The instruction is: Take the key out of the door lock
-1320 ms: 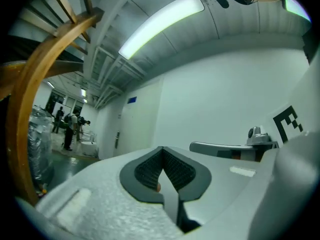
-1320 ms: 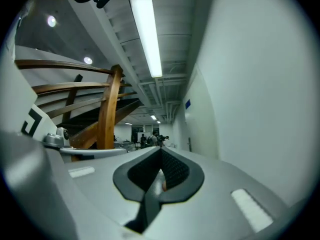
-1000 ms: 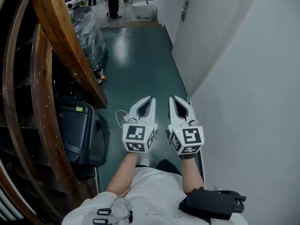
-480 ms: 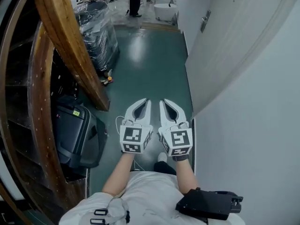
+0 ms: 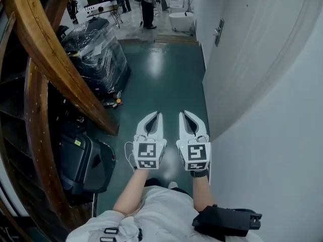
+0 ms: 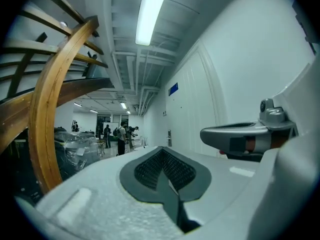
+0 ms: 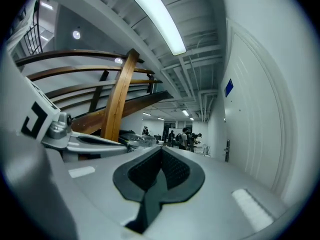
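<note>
Both of my grippers are held side by side over the green floor (image 5: 166,79) of a corridor. The left gripper (image 5: 158,115) is shut with nothing in it, and so is the right gripper (image 5: 183,115). A white door (image 5: 242,44) runs along the right wall, well ahead of the grippers. Its metal handle plate (image 5: 218,32) shows small and far off, and again in the left gripper view (image 6: 169,134) and the right gripper view (image 7: 227,150). No key can be made out at this distance. Each gripper view shows closed dark pads (image 6: 165,168) (image 7: 160,171).
A curved wooden stair rail (image 5: 55,64) lines the left side. Below it stand a plastic-wrapped load (image 5: 96,54) and a black case (image 5: 83,160). People (image 5: 148,4) and a white tub (image 5: 180,20) are at the corridor's far end. A black device (image 5: 227,221) hangs at the person's waist.
The view has moved forward along the corridor; the door handle and the wrapped load sit nearer and lower in the frame. Both grippers stay shut, side by side.
</note>
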